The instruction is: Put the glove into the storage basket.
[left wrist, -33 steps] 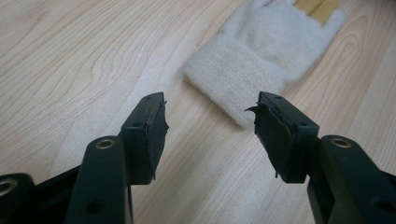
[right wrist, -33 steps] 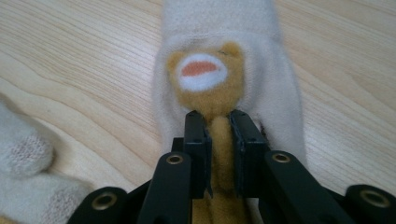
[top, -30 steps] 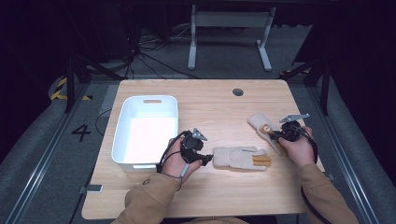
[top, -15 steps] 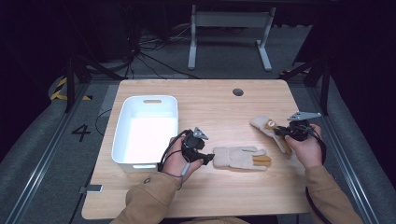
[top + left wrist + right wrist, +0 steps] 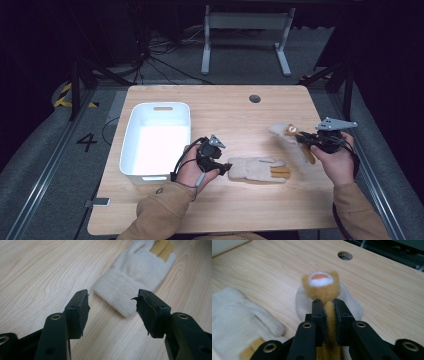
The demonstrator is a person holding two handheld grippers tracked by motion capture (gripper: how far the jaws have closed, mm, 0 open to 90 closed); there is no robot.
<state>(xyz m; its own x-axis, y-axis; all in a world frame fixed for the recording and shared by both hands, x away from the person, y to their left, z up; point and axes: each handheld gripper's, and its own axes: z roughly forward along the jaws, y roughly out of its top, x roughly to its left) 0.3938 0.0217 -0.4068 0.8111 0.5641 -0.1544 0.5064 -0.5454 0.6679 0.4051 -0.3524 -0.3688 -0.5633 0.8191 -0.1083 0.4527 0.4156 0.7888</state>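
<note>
Right gripper view: the right gripper [image 5: 329,315] pinches a tan strip of a cream and tan glove [image 5: 324,287], lifted above the wooden table [image 5: 387,297]. On the person's left, the left gripper [image 5: 111,308] stands half open and empty, just short of the cuff of a second cream glove [image 5: 135,272] lying flat beside a white bin [image 5: 155,140].
</note>
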